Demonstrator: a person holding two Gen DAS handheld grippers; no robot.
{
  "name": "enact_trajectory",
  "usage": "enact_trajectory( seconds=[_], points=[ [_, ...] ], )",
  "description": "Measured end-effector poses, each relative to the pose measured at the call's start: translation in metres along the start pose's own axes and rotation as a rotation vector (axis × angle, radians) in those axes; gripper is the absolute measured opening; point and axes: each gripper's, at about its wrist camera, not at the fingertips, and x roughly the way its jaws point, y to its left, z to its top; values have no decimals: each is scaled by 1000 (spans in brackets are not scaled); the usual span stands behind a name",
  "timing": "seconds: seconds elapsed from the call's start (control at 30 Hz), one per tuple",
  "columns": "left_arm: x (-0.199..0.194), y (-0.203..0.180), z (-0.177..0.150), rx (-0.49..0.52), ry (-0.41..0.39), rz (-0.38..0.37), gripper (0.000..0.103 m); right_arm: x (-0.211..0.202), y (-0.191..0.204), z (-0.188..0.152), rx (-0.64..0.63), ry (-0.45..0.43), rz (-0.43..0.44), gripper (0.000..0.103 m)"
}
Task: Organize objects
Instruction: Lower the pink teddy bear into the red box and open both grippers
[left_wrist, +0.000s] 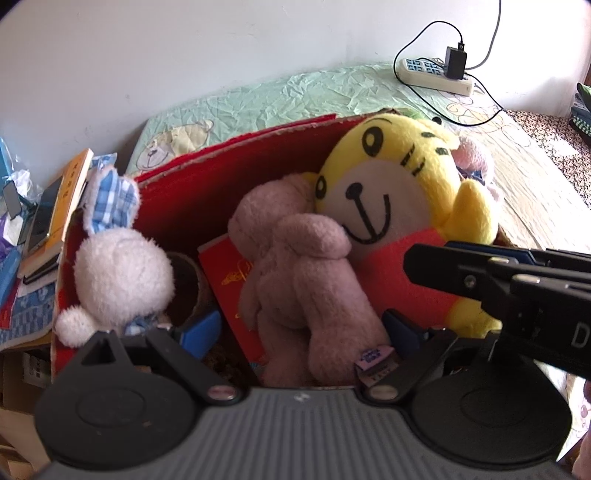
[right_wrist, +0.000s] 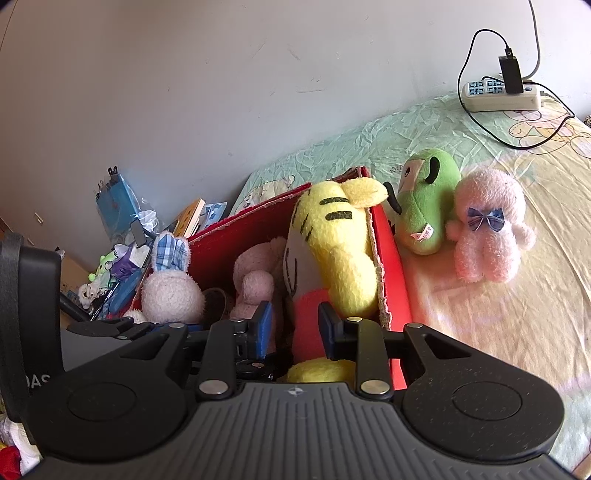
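A red cardboard box (left_wrist: 236, 144) stands on the bed and holds several plush toys. A mauve plush (left_wrist: 306, 273) lies in the middle of it, between the wide-apart blue fingers of my left gripper (left_wrist: 301, 328), which is open; its left pad stands clear of the toy. A yellow tiger plush (left_wrist: 388, 177) in a red shirt leans in the box's right corner. My right gripper (right_wrist: 295, 325) is nearly closed, pinching the red shirt of the tiger (right_wrist: 332, 236). A white rabbit (left_wrist: 122, 273) with checked ears sits at the box's left. A red booklet (left_wrist: 229, 280) lies under the mauve toy.
On the bedsheet right of the box (right_wrist: 258, 218) stand a green plush (right_wrist: 424, 206) and a pink plush (right_wrist: 487, 240) with a blue bow. A power strip (right_wrist: 498, 96) with a charger and cables lies near the wall. Books (left_wrist: 55, 214) and clutter pile up left of the box.
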Motion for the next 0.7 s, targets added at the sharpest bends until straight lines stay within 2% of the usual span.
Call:
enact_trajectory(
  seconds=[0.33,0.7],
  points=[
    [5,3,-4,-54,6,-25,95,-4,-1,-6,-43,-30,-7,28],
    [1,-1,-5,-68,-3,31,95,-6,-5,-5,-52,-30,31,28]
  ],
)
